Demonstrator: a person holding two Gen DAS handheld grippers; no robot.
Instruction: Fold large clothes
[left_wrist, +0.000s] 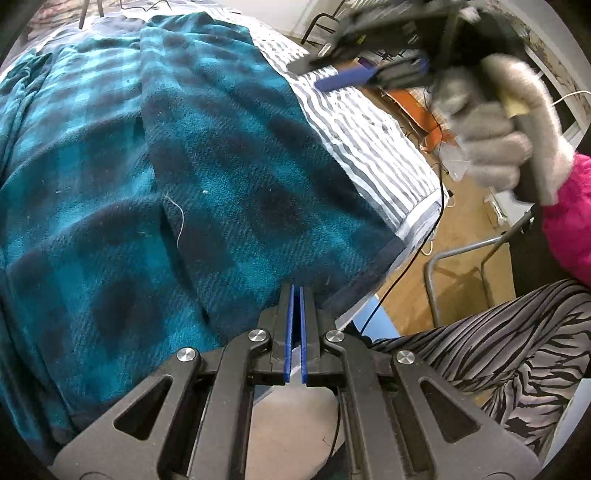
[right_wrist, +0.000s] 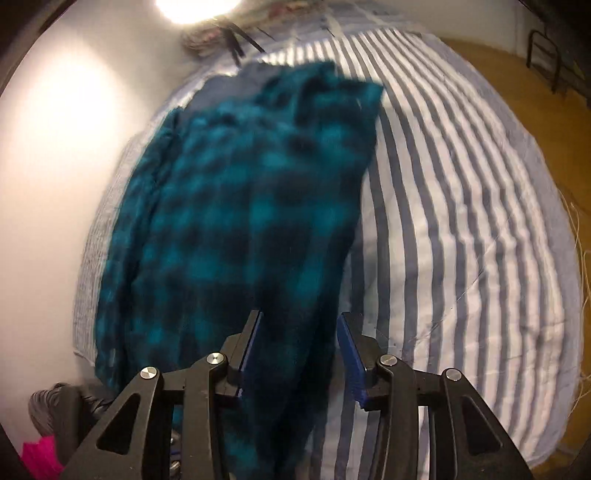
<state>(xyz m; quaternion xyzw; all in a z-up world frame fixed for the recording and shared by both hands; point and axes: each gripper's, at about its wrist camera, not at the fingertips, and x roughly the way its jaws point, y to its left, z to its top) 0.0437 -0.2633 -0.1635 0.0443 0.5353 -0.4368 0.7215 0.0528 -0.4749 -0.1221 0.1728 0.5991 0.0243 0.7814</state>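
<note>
item: teal plaid fleece garment, lying on striped bed cover | handling: soft, limp, likely clingy; grip at hem corners | left gripper: clenched at hem, grip unclear | right gripper: parted, fleece between, unpinched

Striped bed cover bare right of teal garment; wall blocks left side.
</note>
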